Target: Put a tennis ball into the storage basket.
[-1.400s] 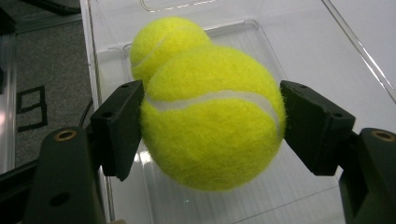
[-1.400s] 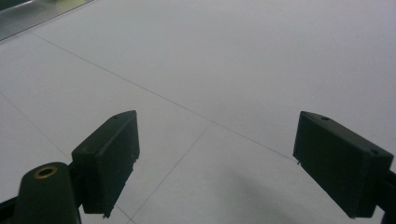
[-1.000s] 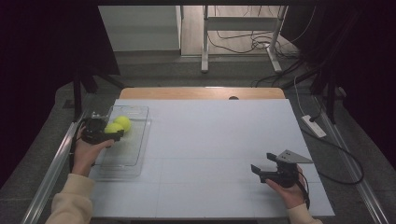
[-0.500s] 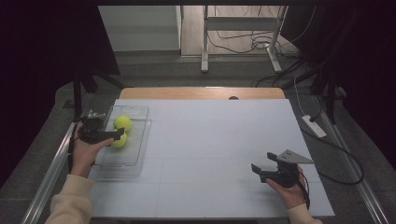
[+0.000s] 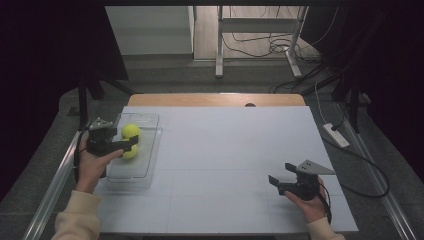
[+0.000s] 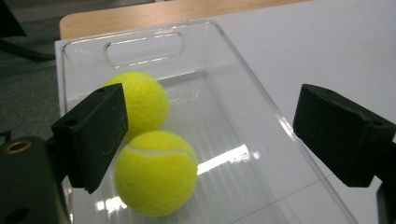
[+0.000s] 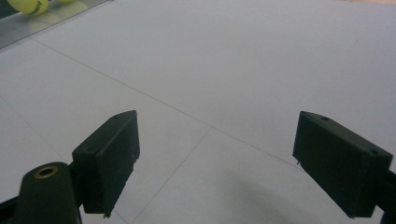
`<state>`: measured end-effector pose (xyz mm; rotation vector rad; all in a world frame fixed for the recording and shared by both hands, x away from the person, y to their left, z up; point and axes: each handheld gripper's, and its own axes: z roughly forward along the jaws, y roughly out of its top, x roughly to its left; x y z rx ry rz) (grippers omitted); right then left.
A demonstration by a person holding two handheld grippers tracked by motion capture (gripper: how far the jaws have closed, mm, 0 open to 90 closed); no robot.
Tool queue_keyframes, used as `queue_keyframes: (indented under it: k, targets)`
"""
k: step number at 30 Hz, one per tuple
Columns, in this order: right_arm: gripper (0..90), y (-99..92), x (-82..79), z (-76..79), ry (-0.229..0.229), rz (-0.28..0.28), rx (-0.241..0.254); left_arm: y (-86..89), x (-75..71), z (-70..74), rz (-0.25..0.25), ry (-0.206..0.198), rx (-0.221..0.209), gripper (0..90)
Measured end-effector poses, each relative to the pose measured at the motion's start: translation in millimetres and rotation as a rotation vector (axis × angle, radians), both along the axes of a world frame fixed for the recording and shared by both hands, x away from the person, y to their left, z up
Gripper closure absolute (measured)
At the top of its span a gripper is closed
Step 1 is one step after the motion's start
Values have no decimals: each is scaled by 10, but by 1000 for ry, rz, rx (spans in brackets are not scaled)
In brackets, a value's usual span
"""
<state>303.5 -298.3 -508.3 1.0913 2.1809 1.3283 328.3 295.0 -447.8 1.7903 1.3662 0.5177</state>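
1. Fingers [image 6: 95, 135] of the left gripper [image 5: 131, 144] stand released, wide apart, with nothing pressed between them; they have just been opening, and the near tennis ball [image 6: 155, 171] lies free below them.
2. Both balls rest inside the clear tray [image 6: 261, 116] at the left end of the bench [image 5: 225, 150]. The far tennis ball [image 6: 145, 100] sits just behind the near one, the two touching or nearly so, towards the tray's end with the handle slot.
3. White sheeting covers the bench, crossed by thin seam lines; a strip of bare wood [image 5: 215, 99] shows along its far edge. A metal rail [image 5: 52, 185] runs down the left side.
4. Beyond the bench the room is dark, with grey floor, a stand's legs [image 5: 220, 50] and loose cables [image 5: 260, 47]. A white power strip [image 5: 336, 135] lies on the floor to the right.
5. Open bench separates the tray from the right gripper [image 5: 283, 182], which is held low near the front right corner. Its fingers [image 7: 109, 156] are also spread, with bare sheeting between them.
6. Compared with a second ago, the left gripper no longer clasps a ball and sits slightly higher over the tray; the right gripper has kept its place.
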Motion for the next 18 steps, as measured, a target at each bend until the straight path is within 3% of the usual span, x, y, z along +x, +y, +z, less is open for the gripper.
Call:
queue_keyframes:
  k: [8, 18]
  targets:
    - [150, -7, 41, -2, 2, 12, 7, -35, -96, 13, -37, -30, -80, 118]
    - [147, -7, 20, 16, 2, 17, 6, -191, -278, 54, -101, -72, -116, 116]
